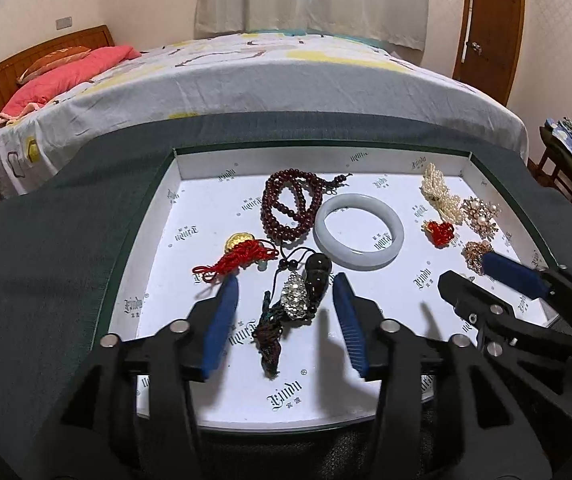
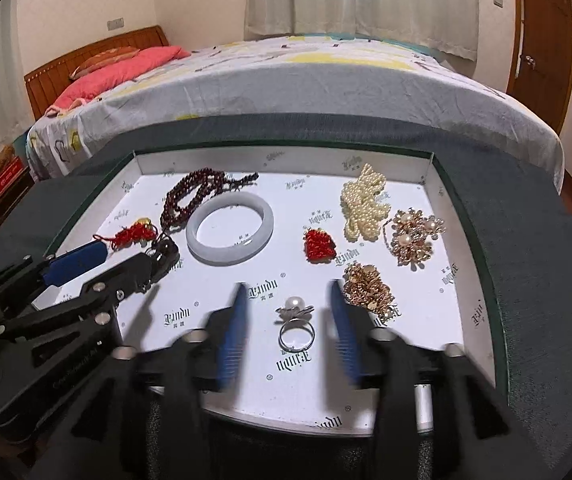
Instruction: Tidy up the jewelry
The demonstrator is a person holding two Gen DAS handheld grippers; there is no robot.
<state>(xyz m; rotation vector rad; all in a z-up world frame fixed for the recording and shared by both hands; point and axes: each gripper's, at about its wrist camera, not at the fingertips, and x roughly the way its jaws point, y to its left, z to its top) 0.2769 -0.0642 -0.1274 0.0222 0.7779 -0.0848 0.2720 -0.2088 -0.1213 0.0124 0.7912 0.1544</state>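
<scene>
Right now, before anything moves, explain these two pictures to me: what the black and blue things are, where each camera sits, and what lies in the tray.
No robot here: a person holds two hand-held grippers, each with a camera looking along its blue-padded jaws. One picture is from the left gripper, the other from the right gripper. Both are open and hold nothing. Below lies a white-lined tray of jewelry: a pale bangle, dark red beads, a pearl cluster and a pearl ring between the right jaws. A tasselled pendant lies between the left jaws.
</scene>
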